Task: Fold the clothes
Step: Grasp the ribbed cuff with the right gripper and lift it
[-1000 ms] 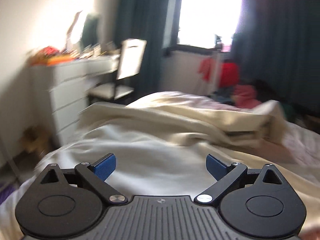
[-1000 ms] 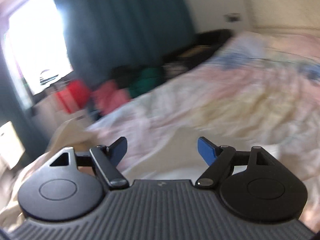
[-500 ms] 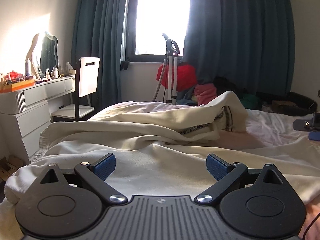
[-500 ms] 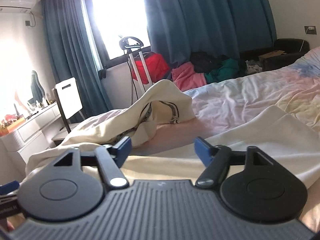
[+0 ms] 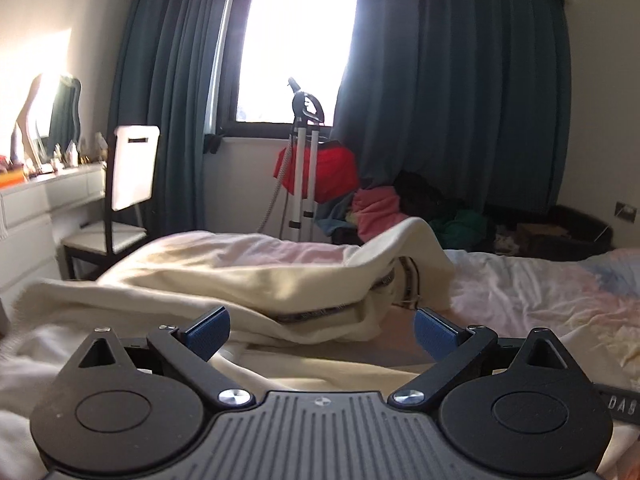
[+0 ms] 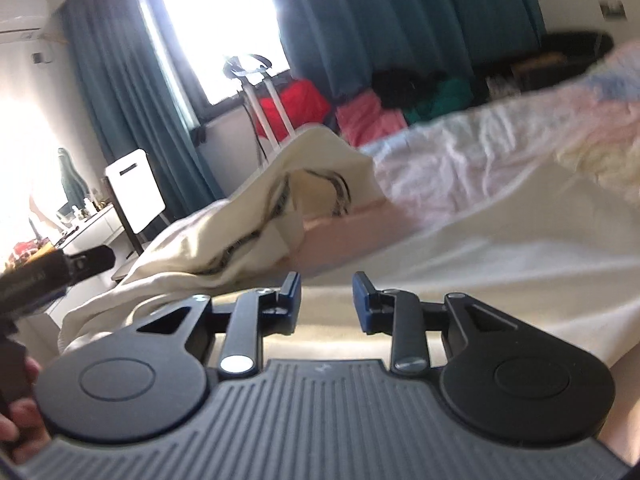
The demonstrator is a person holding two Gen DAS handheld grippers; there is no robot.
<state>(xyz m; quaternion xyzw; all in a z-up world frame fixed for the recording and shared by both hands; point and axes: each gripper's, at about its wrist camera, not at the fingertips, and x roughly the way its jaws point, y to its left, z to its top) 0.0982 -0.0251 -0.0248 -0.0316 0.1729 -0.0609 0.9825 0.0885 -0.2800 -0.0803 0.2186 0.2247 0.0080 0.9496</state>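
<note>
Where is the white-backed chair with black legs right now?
In the left wrist view the white-backed chair with black legs stands at the left, beside the white dresser and in front of the teal curtain, beyond the bed's far-left corner.

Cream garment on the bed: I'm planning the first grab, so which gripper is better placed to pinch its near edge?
Right. The right gripper is closing low over the cream garment; the left gripper is wide open.

A home bedroom: rumpled bed (image 5: 540,296), teal curtains (image 5: 452,92), dressing table (image 5: 44,196) with mirror (image 5: 60,116).
</note>
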